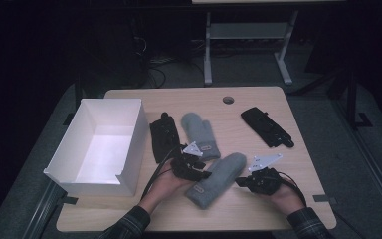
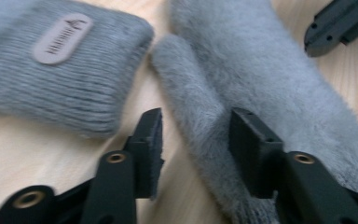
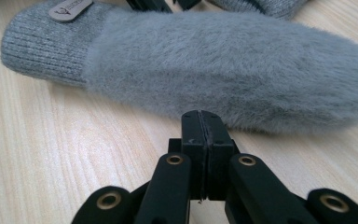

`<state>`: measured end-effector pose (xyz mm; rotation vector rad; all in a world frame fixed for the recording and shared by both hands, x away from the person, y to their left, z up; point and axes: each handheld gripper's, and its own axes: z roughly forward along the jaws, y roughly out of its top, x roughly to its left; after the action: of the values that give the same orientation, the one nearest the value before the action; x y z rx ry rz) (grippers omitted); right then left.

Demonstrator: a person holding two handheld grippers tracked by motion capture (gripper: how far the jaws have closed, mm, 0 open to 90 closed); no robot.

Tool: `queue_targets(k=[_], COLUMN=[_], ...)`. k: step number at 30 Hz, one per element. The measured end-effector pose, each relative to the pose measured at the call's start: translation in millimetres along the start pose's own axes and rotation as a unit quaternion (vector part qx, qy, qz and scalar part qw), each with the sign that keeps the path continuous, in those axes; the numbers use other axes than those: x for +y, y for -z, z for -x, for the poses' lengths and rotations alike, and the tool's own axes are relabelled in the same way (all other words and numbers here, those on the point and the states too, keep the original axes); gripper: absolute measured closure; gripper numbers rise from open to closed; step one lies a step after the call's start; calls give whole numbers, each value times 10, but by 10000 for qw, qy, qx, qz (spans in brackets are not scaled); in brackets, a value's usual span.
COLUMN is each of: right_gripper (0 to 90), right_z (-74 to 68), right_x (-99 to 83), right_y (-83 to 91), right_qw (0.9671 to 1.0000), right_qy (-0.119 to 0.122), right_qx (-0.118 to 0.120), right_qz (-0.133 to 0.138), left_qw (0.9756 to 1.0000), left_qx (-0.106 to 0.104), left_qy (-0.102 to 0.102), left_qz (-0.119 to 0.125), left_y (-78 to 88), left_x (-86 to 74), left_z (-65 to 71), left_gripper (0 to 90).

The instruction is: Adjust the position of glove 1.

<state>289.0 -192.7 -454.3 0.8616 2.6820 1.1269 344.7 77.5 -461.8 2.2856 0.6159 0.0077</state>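
Overhead, a person's two hands work a pair of black grippers around a grey mitten [image 1: 218, 178] lying near the front edge of a light wooden tabletop [image 1: 258, 209], roughly midway along it. The left gripper [image 1: 204, 174] has its jaws spread, and in the left gripper view they straddle the mitten's fuzzy thumb [image 2: 186, 98], one jaw on bare wood, the other against the mitten's body; whether the pads touch the fabric cannot be told. The right gripper [image 1: 240, 182] sits just beside the mitten's fingertip end, its jaws pressed flat together with nothing between them, seen in the right gripper view resting just short of the fuzzy side. The mitten's ribbed knit cuff carries a small oval label [image 3: 70, 9].

A second grey mitten [image 1: 200, 134] lies farther back, towards the middle of the tabletop, its labelled cuff just beside the first mitten's thumb. Left of it rests a black glove [image 1: 162, 137], and another black glove [image 1: 267, 127] lies well apart near the back right corner. An open white box [image 1: 132, 149] stands at the left edge, overhanging it. A small round hole [image 1: 228, 99] marks the back edge.
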Motion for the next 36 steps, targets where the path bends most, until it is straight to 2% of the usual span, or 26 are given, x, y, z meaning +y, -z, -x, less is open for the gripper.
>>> queue_targets(k=[1, 2, 3, 4, 5, 7, 10, 11, 15, 16, 18, 19, 20, 23, 24, 28, 30, 31, 32, 35, 36], right_gripper=[894, 894, 894, 894, 894, 877, 823, 788, 766, 761, 760, 758, 757, 757, 756, 713, 700, 679, 635, 600, 543], right_z=[1, 2, 2, -4, -4, -6, 1, 4, 12, 15, 16, 19, 21, 28, 28, 46, 66, 74, 108, 144, 190], right_x=[-3, -11, -11, -14, -14, -22, -32, -38, -50, -60, -65, -73, -77, -86, -88, -101, -109, -113, -124, -143, -171], right_y=[-1, -4, -4, -7, -7, -14, -17, -10, 3, 5, 8, 7, 6, 1, 1, -2, -8, -6, 3, 23, 42], right_qw=[10000, 10000, 10000, 10000, 10000, 10000, 10000, 10000, 9999, 9999, 9999, 9999, 9999, 9999, 9999, 9996, 9996, 9994, 9989, 9980, 9968], right_qy=[-6, -8, -8, -31, -31, -25, 10, -53, -108, -118, -128, -128, -122, -126, -132, -220, -200, -253, -305, -410, -472], right_qx=[-7, -5, -5, -2, -2, -7, -23, -28, -46, -54, -53, -52, -61, -73, -81, -148, -189, -221, -351, -479, -641], right_qz=[-1, -14, -14, -33, -33, -55, -35, -5, 17, 23, 11, 10, 7, -7, -13, -52, -45, -65, -43, -1, 61], left_qw=[10000, 9999, 9999, 9999, 9998, 9997, 9996, 9997, 9995, 9995, 9994, 9994, 9994, 9990, 9990, 9978, 9979, 9978, 9974, 9973, 9971], left_qx=[-50, -119, -140, -145, -166, -133, -180, -194, -295, -306, -325, -243, -243, -13, -13, 267, 245, 232, 235, 139, 97], left_qy=[-7, 35, 0, 2, -14, -5, -3, 17, -12, -95, -118, -231, -231, -382, -382, -557, -557, -605, -665, -700, -735], left_qz=[-41, -27, -54, -95, -139, -188, -202, -169, -118, -76, 57, 129, 129, 212, 212, 222, 214, 172, 112, 167, 148], left_y=[-10, -27, -33, -35, -34, -30, -7, 3, 77, 112, 201, 294, 294, 463, 463, 595, 595, 589, 580, 547, 541], left_x=[3, 2, 4, 9, 12, 19, 27, 31, 79, 105, 154, 206, 206, 285, 285, 319, 319, 320, 322, 331, 336], left_z=[4, 19, 28, 31, 32, 29, 10, 1, 8, 12, 36, 37, 37, -22, -22, -64, -53, -34, -11, 71, 94], left_gripper=[599, 701, 701, 796, 796, 870, 878, 882, 884, 885, 885, 886, 886, 886, 886, 885, 885, 885, 884, 884, 881])
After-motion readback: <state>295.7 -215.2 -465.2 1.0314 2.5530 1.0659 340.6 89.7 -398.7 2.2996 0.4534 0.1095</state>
